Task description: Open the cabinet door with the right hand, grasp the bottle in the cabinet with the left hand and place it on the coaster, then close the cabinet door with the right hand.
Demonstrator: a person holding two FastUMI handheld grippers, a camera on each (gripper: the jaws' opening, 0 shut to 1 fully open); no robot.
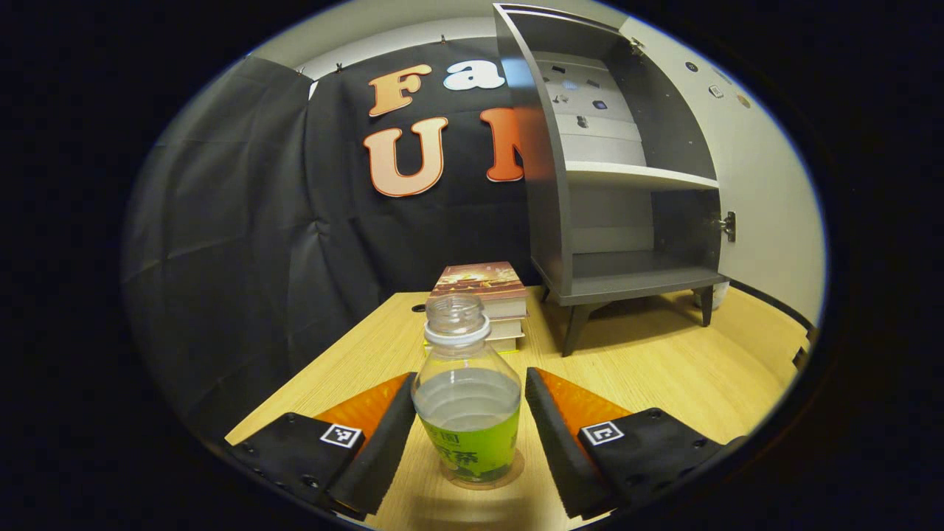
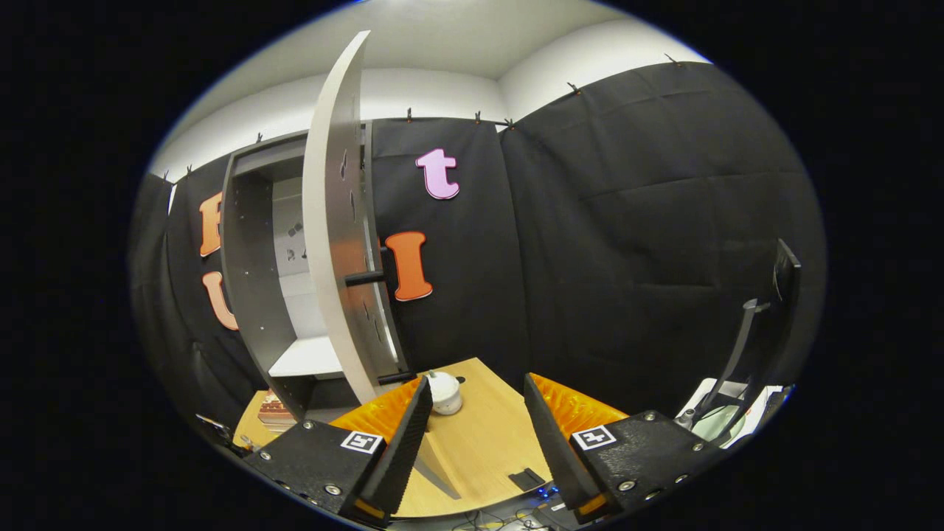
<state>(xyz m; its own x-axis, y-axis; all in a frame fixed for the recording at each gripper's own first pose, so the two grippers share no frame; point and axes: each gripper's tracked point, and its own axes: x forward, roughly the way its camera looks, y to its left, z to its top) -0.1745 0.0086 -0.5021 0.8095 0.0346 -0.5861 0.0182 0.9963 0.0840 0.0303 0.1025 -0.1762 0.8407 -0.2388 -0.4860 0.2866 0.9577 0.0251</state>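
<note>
Left claw: the left claw is spread wide, released, one finger on each side of the bottle with a clear gap both ways, pressing on nothing.
Bottle: upright and capless on the wooden surface, its base sitting on a thin clear disc (the coaster, by my reading), right at the near edge.
Step in hand: the placing looks done; the bottle is out of the cabinet and standing, so this is the let-go.
Books: a small stack of books just behind the bottle, farther back.
Cabinet: the grey cabinet stands far right on the surface, shelves bare, door swung away.
Right claw: the right claw is parted too, gripping nothing, hanging near the surface edge.
Door: the open door shows edge-on, far left in the right gripper view, its dark bar handle sticking out toward us.
Next move: back the left claw straight off without clipping the bottle, then bring the right claw left and forward to that handle or door edge and swing it shut (watch the tipping risk, no cap on it).
</note>
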